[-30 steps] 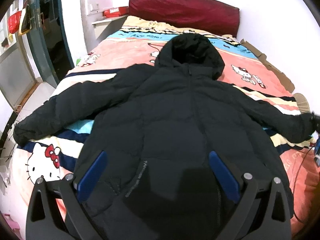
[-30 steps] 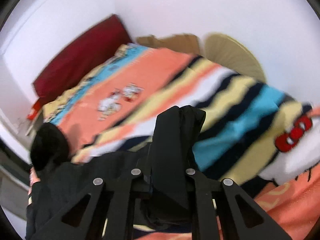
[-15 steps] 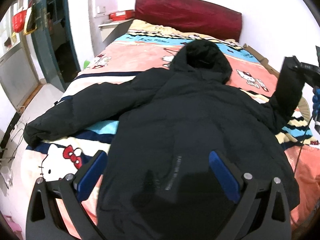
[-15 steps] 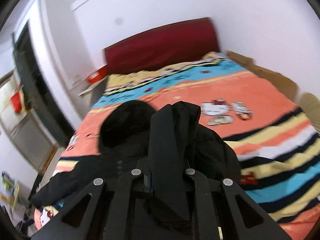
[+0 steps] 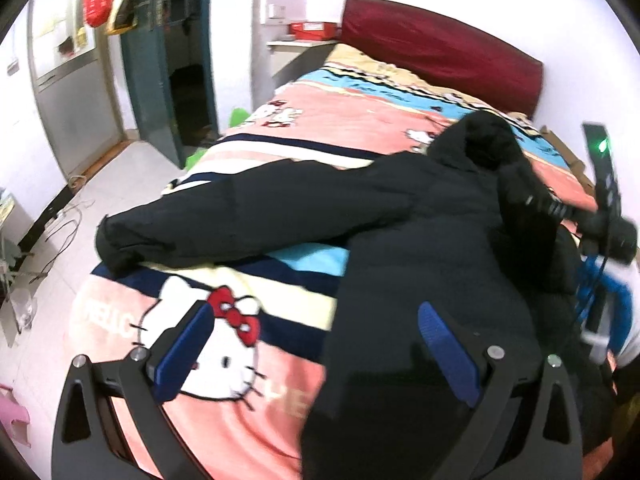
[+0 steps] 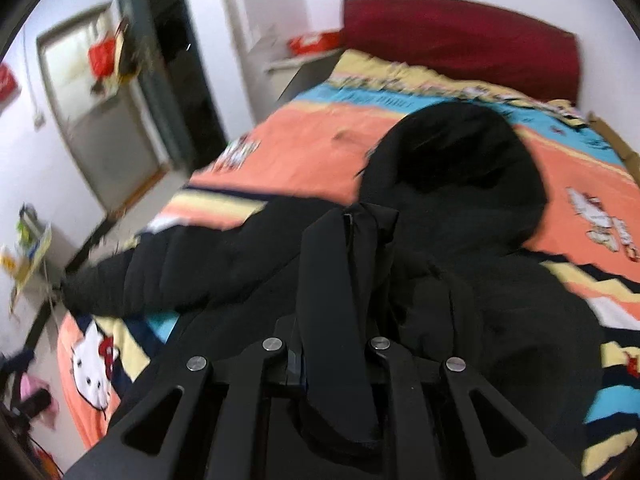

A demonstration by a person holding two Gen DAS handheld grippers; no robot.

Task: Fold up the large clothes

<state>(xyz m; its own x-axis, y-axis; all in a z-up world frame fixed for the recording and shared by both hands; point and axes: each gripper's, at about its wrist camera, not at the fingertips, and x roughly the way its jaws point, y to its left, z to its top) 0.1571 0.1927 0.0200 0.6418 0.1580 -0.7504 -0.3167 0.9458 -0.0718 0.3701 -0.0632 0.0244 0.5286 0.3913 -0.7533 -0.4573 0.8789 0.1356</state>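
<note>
Jaws of the right gripper [image 6: 348, 360] are clamped narrow on the cuff end of the right sleeve [image 6: 344, 280] of the black padded hooded jacket [image 5: 420, 264], with the dark fabric bunched up between the fingers and hanging out below them; jaws of the left gripper [image 5: 316, 344] stand wide and hold nothing, their blue pads clear of the cloth. The jacket lies spread on the bed with the striped cartoon-cat blanket [image 5: 208, 344], its hood [image 6: 452, 160] pointing toward the dark red padded headboard [image 5: 440, 44], which serves as the landmark. Progress, as judged: the fold is at an early stage. One sleeve is lifted off the blanket and carried in over the jacket's body, below the hood on the side away from the headboard, but it is not yet laid down. The left sleeve [image 5: 248, 216] remains stretched out flat toward the doorway side of the bed, unfolded, and the body and hood show no fold at all. Remaining work appears to be laying the held sleeve across the chest, bringing the other sleeve in, then folding the body. Pose: both grippers tilt down toward the bed from the foot end, facing the headboard. In the left wrist view the right gripper appears at the far right edge, raised above the jacket, blurred. The left gripper hovers over the jacket's hem, one finger above the blanket and the other above the jacket.
</note>
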